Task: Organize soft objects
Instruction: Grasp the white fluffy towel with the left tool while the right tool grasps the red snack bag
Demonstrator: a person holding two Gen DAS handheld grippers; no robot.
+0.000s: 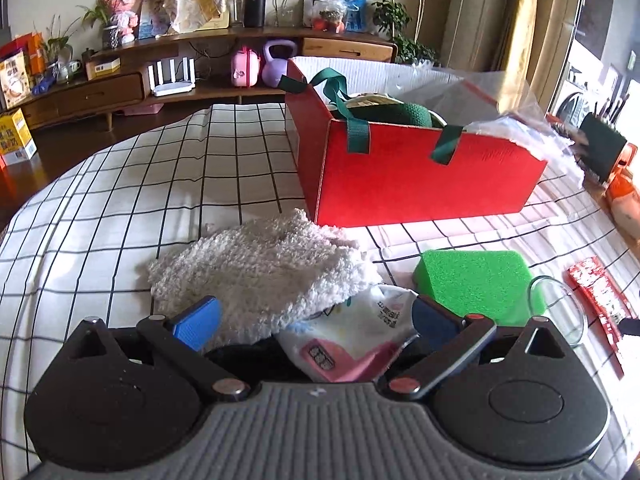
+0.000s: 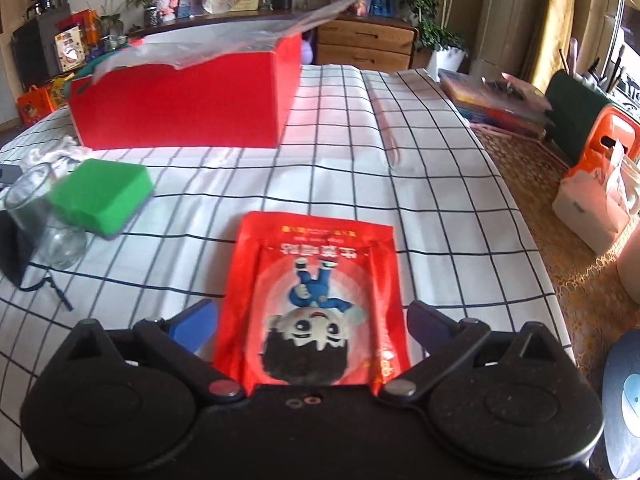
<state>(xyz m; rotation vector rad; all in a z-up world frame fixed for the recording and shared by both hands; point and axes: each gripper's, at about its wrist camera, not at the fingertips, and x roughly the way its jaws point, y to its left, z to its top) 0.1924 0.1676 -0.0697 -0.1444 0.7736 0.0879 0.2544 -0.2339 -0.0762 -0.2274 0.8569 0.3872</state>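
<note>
Left gripper [image 1: 314,322] jaws spread wide, holding nothing; between its fingers lie a white fluffy towel [image 1: 264,276] and a tissue pack [image 1: 348,340], pack partly under the towel. Red box [image 1: 412,176] ahead-right of it, open top, green handles, plastic bag [image 1: 492,100] spilling over the far rim. Green sponge [image 1: 480,280] just right of the fingers, glass [image 1: 560,308] touching its right side. Open cloth ahead-left.

Right gripper [image 2: 312,326] jaws wide, red snack packet [image 2: 316,300] lying between them; contact cannot be told. Clear cloth ahead and right up to the table edge. Checked tablecloth [image 2: 420,200]; wooden cabinet [image 1: 100,92], plants behind.
</note>
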